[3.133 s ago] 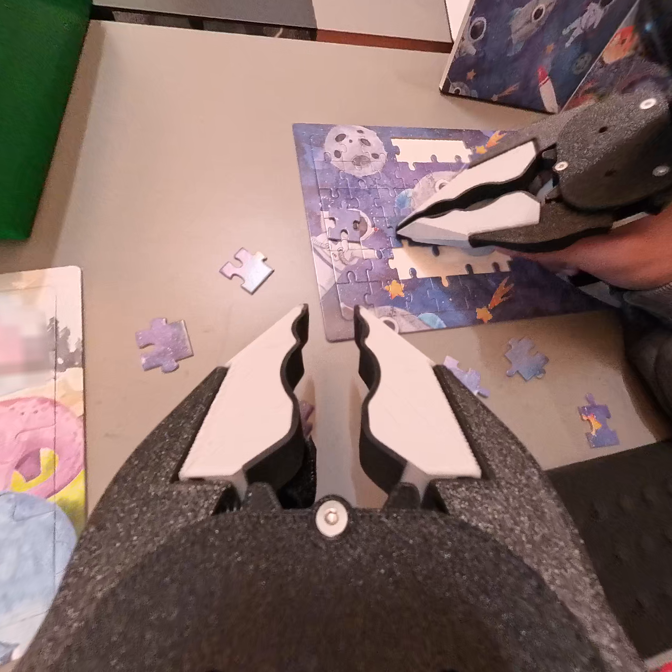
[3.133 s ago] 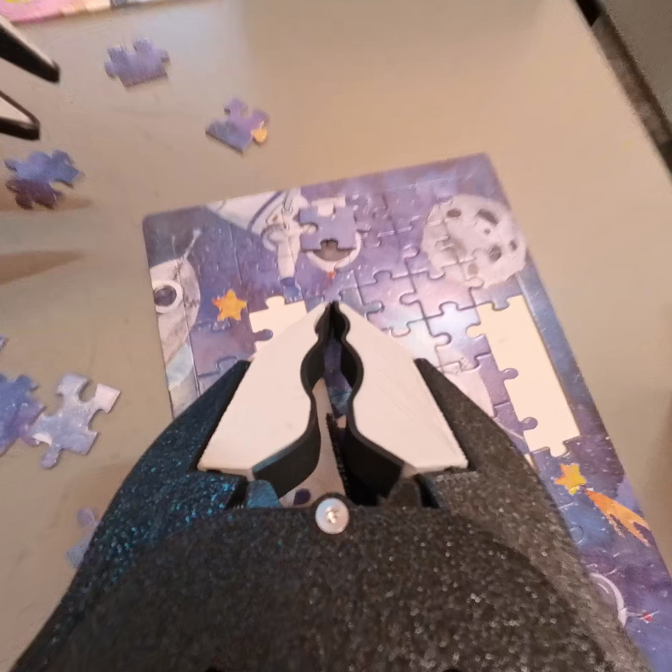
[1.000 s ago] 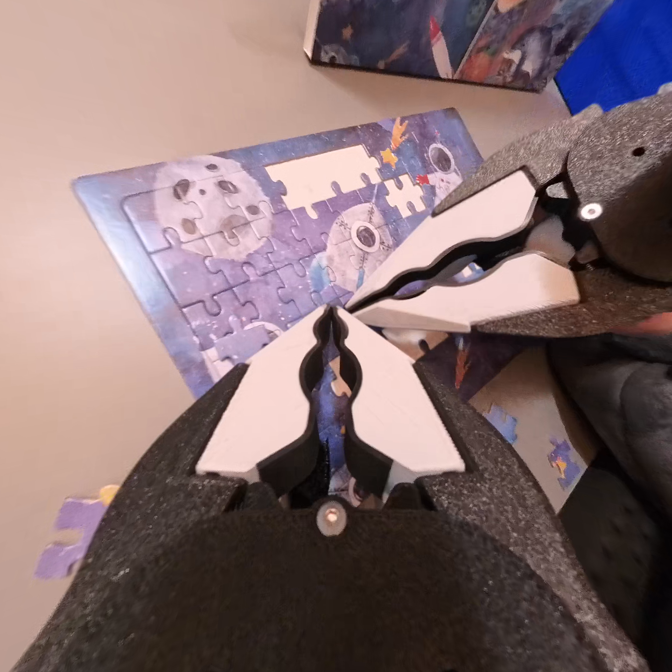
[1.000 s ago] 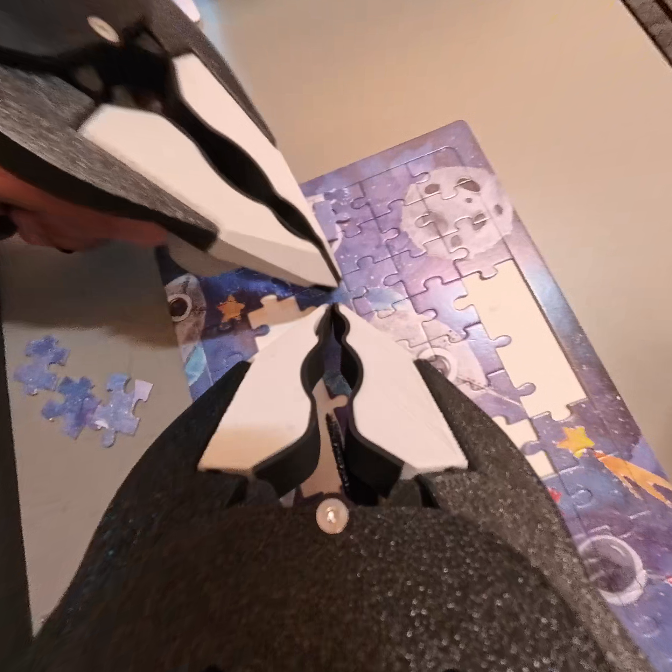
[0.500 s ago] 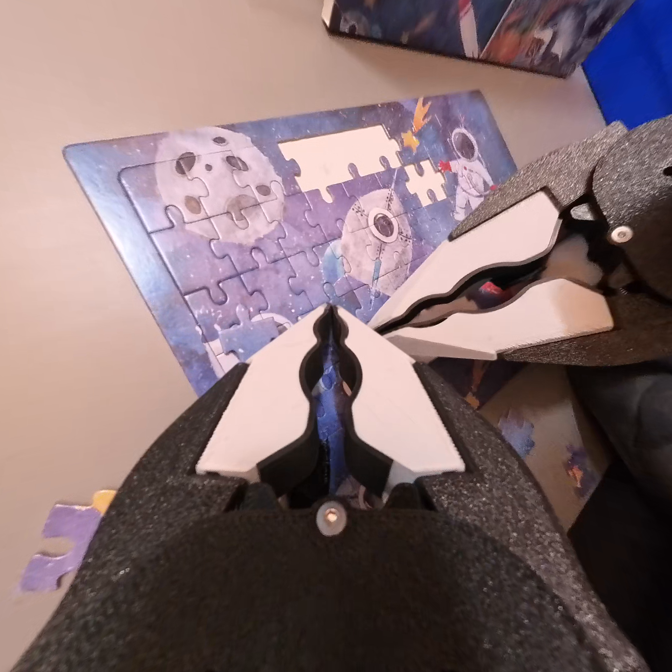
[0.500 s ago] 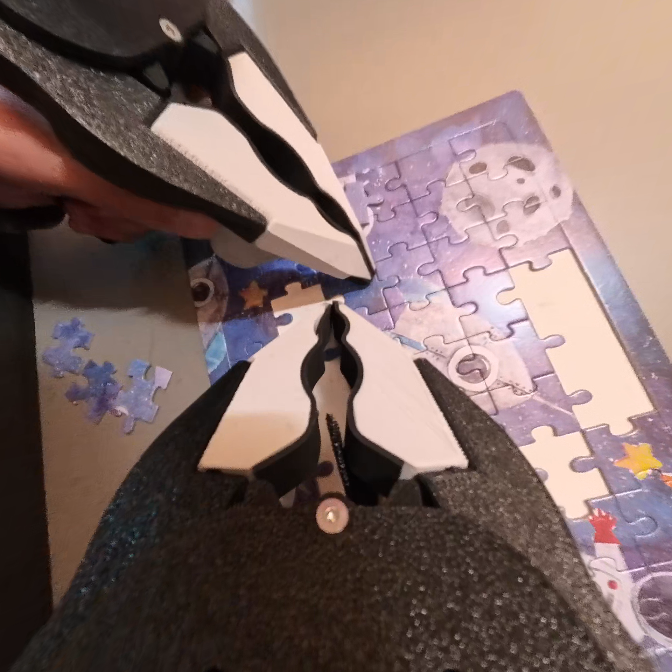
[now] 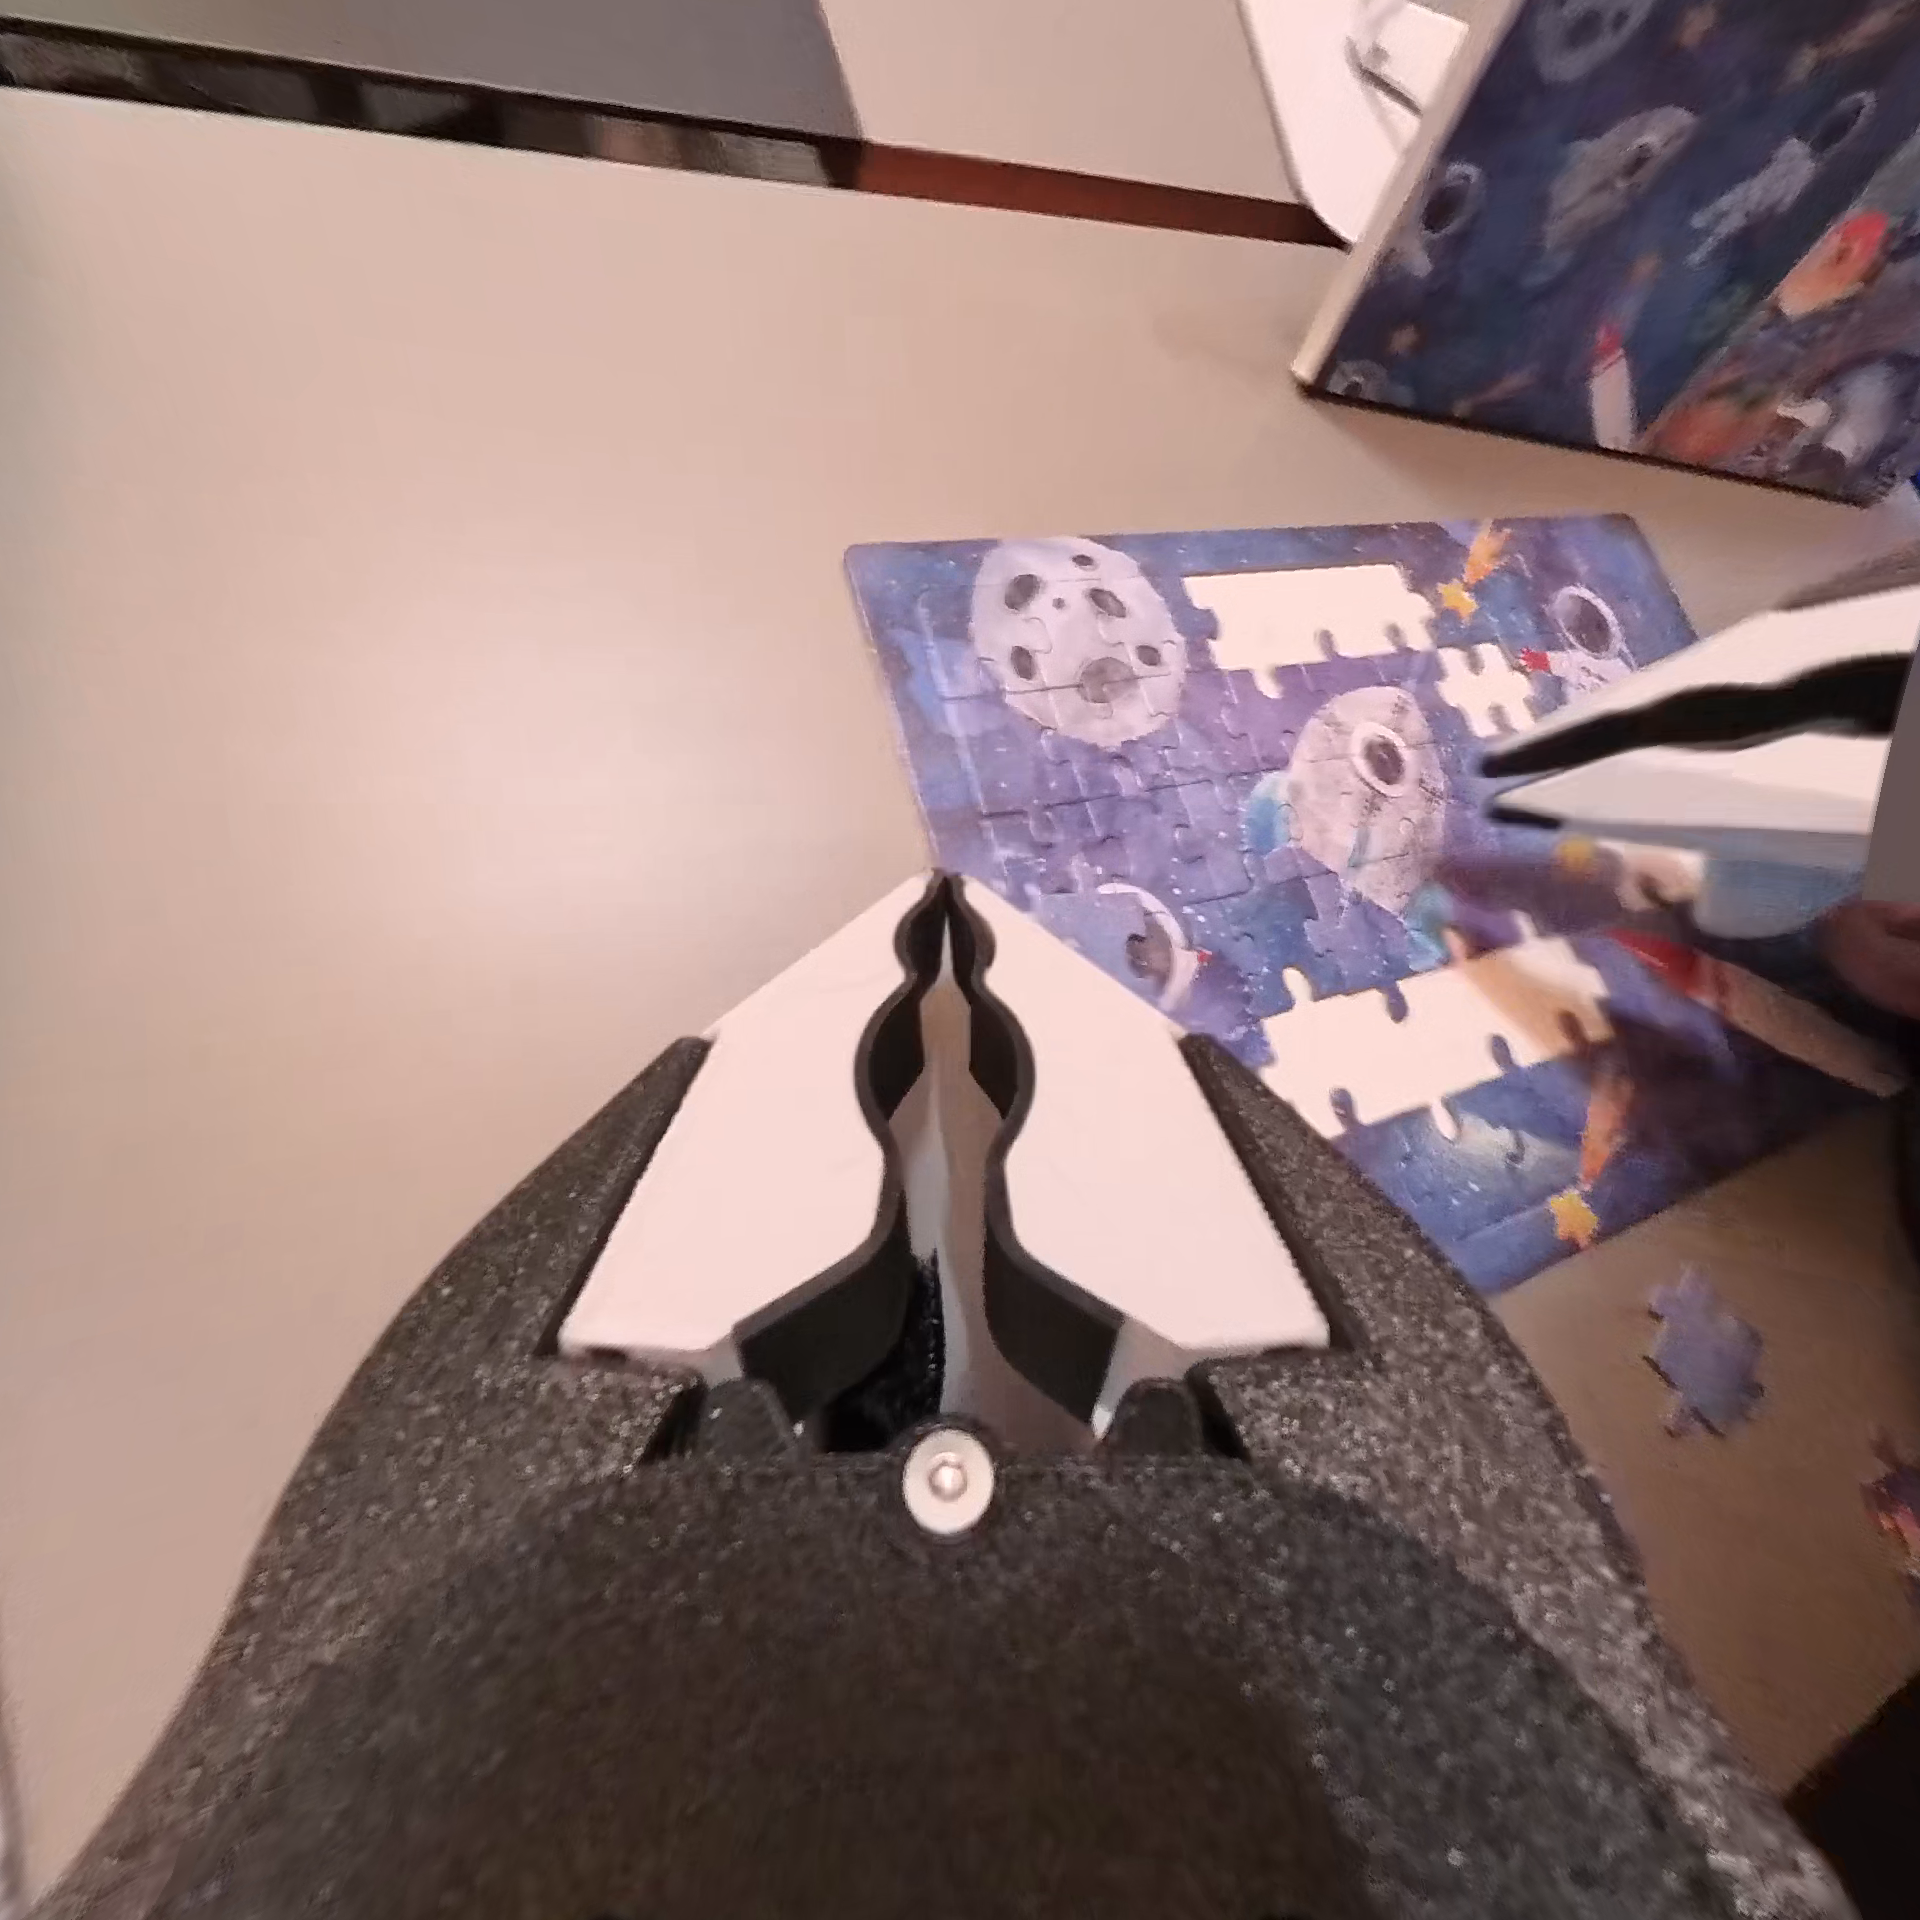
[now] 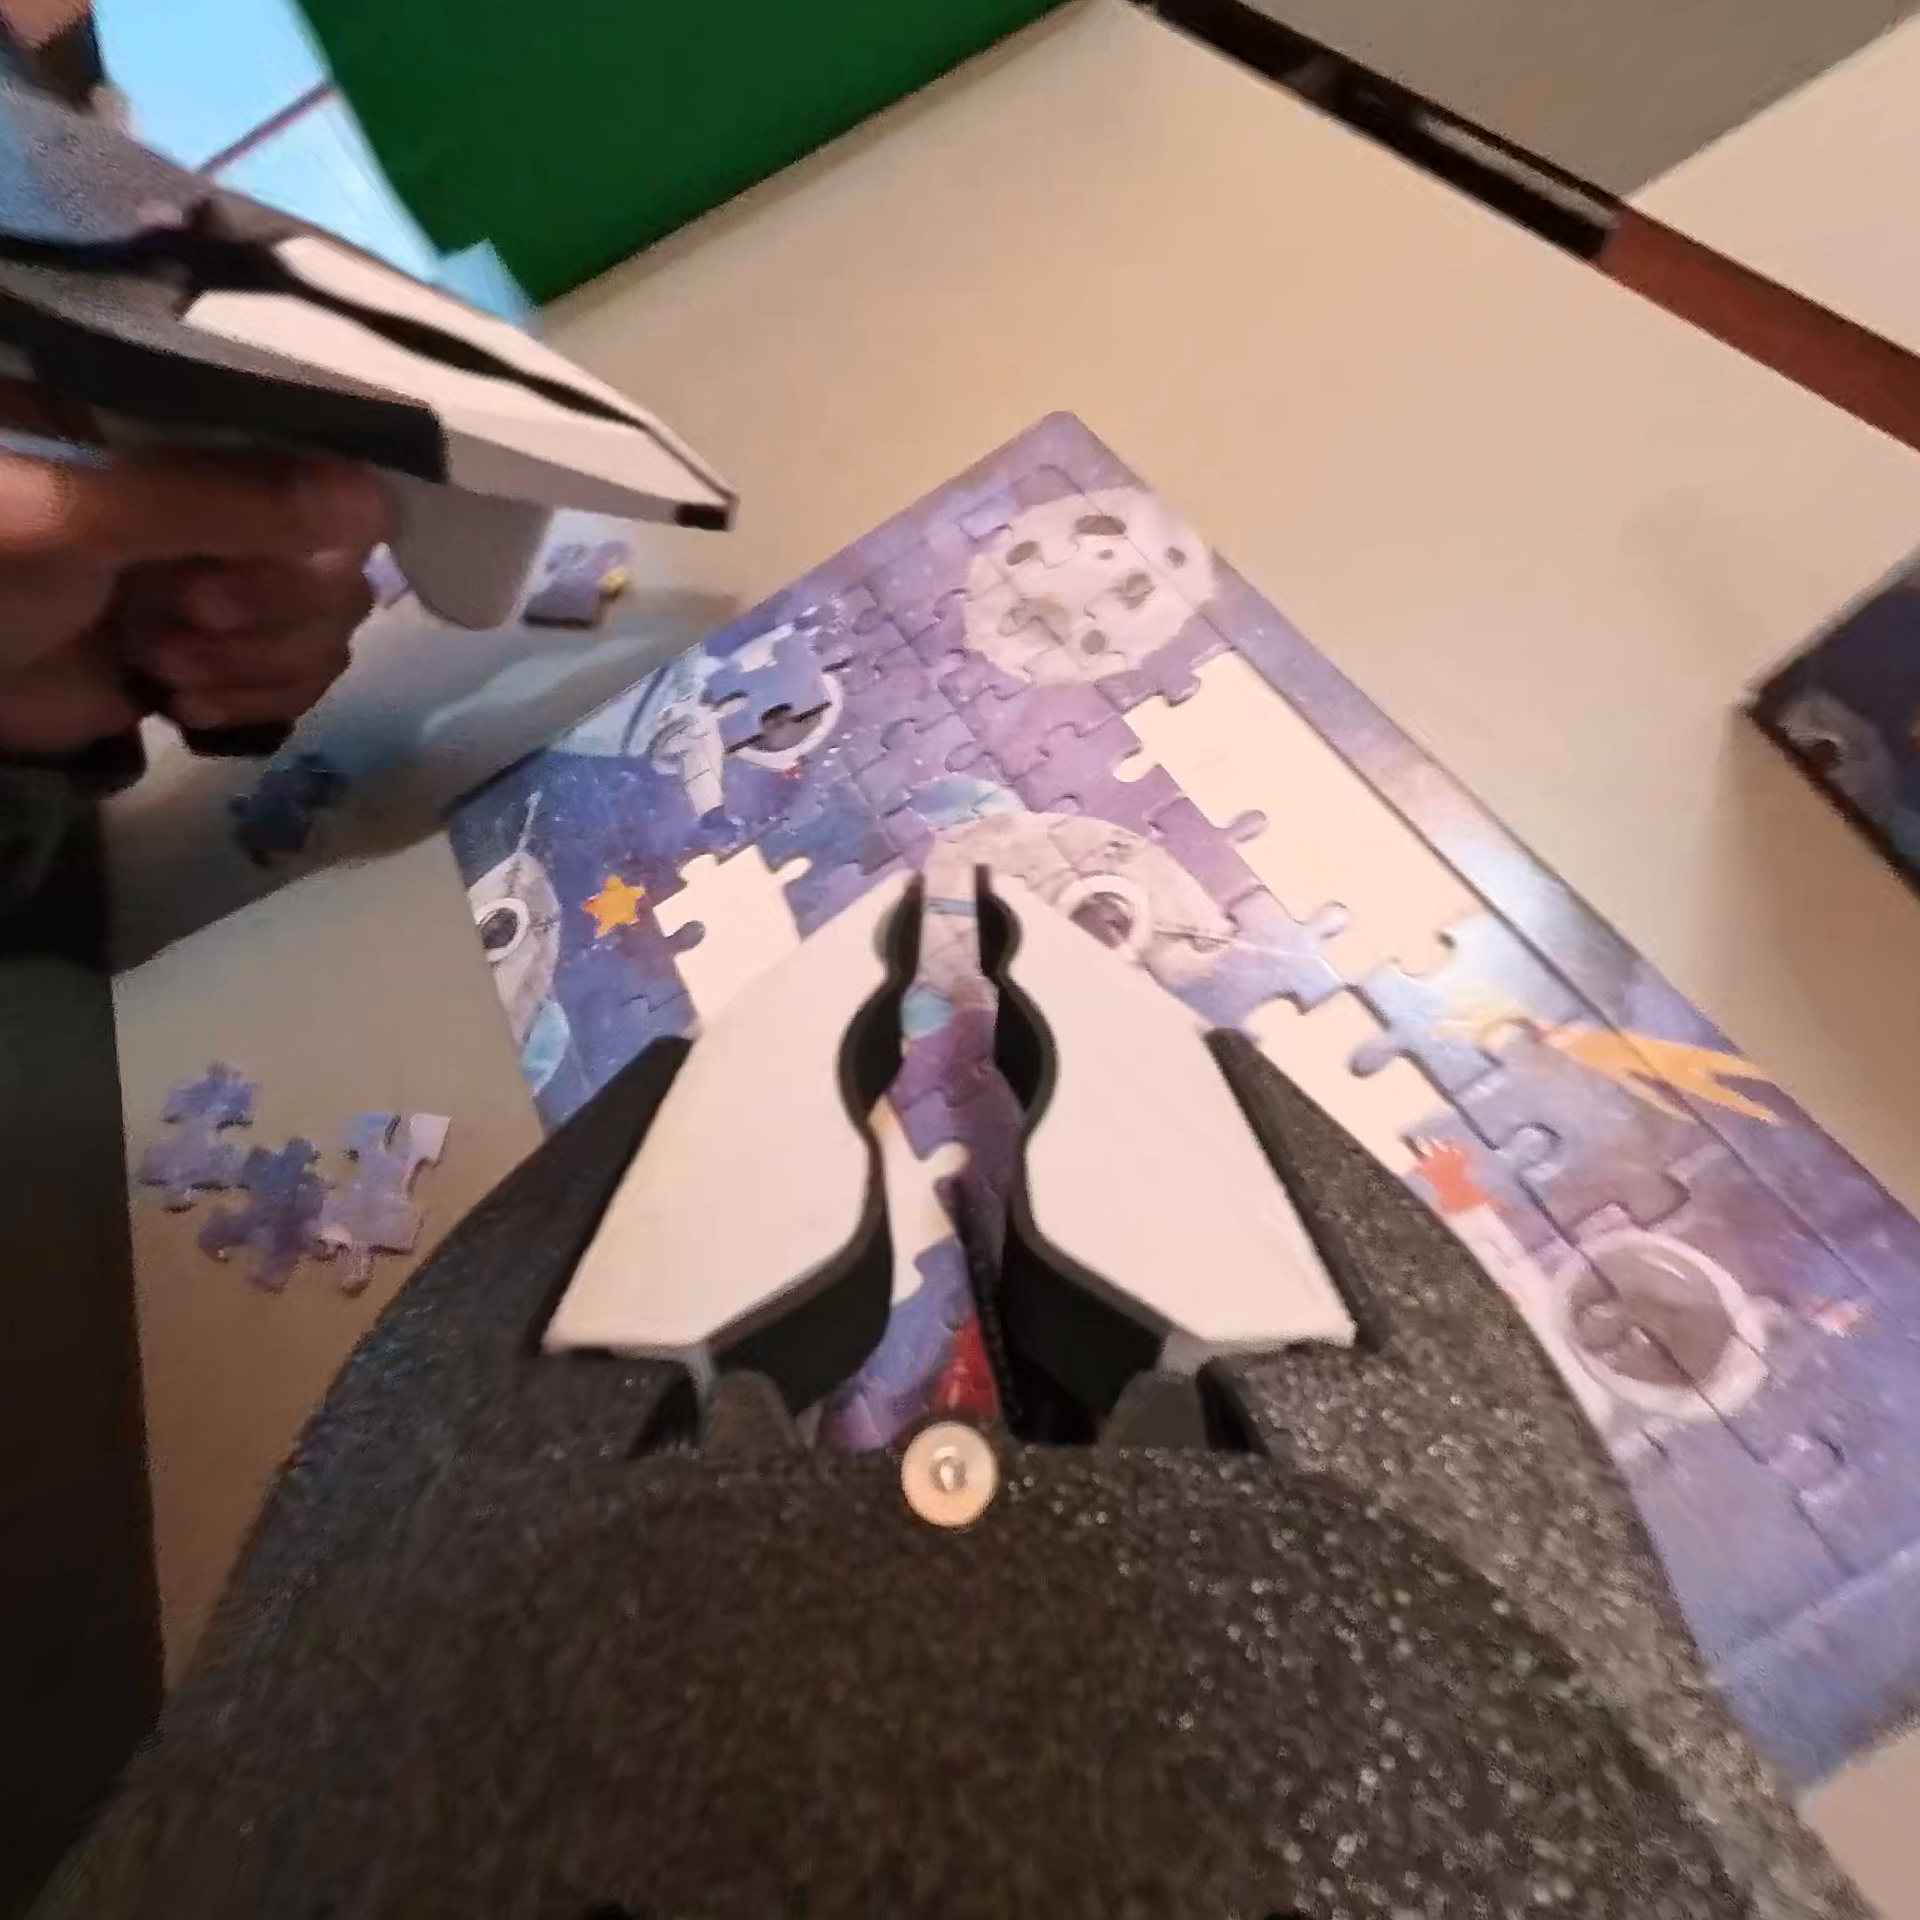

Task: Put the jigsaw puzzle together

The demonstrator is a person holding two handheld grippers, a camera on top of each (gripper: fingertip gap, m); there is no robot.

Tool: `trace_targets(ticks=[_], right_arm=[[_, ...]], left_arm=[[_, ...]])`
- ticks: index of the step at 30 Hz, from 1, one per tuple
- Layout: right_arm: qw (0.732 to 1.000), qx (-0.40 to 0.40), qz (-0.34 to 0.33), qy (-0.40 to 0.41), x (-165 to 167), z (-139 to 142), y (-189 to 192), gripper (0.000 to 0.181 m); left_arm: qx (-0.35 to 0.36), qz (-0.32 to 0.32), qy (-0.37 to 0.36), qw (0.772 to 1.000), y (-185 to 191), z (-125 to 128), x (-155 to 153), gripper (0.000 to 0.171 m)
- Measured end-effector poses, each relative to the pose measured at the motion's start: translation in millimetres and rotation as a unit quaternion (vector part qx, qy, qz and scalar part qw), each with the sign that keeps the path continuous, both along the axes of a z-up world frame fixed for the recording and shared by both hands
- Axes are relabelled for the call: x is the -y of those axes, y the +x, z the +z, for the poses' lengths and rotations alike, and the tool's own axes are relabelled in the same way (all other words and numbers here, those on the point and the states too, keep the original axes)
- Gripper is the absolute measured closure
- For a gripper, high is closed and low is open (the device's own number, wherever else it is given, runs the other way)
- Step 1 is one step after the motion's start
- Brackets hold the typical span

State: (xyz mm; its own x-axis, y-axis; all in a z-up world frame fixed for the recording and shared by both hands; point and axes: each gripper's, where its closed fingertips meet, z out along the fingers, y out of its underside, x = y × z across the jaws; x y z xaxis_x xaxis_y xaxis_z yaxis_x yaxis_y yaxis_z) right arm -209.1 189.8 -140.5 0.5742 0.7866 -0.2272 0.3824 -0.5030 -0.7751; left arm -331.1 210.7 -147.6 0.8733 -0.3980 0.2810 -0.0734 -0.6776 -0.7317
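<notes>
The left gripper [image 7: 948,883] is pinched closed with nothing in it, above bare bench [image 7: 468,520]. The puzzle [image 7: 1122,790] lies just to its right. The right gripper [image 8: 948,878] is a little open and empty, over the puzzle's middle. A loose piece [image 8: 774,681] sits crooked beyond it, so it is probably not pressed in yet. Spare pieces [image 8: 291,1184] wait to its left.

Left gripper [image 7: 948,906] body: black, rough, grainy foam-like
Fingers [image 7: 1122,1132]: smooth matt white plastic
Puzzle [image 8: 1049,748]: printed cardboard, slight sheen
Table [image 7: 468,520]: smooth, matt beige
Screw [image 8: 948,1477]: shiny metal
</notes>
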Motion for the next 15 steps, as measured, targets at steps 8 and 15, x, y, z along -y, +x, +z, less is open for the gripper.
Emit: trace_targets(ticks=[8, 15], right_arm=[[0.987, 0.096, 0.104, 0.074, 23, -24, -36, 0.154], [0.983, 0.128, 0.091, 0.093, 9, -26, -32, 0.168]], left_arm=[[-0.034, -0.166, -0.034, 0.985, 61, -17, 38, 0.171], [0.0, -0.159, -0.067, 0.985, 66, -21, 43, 0.171]])
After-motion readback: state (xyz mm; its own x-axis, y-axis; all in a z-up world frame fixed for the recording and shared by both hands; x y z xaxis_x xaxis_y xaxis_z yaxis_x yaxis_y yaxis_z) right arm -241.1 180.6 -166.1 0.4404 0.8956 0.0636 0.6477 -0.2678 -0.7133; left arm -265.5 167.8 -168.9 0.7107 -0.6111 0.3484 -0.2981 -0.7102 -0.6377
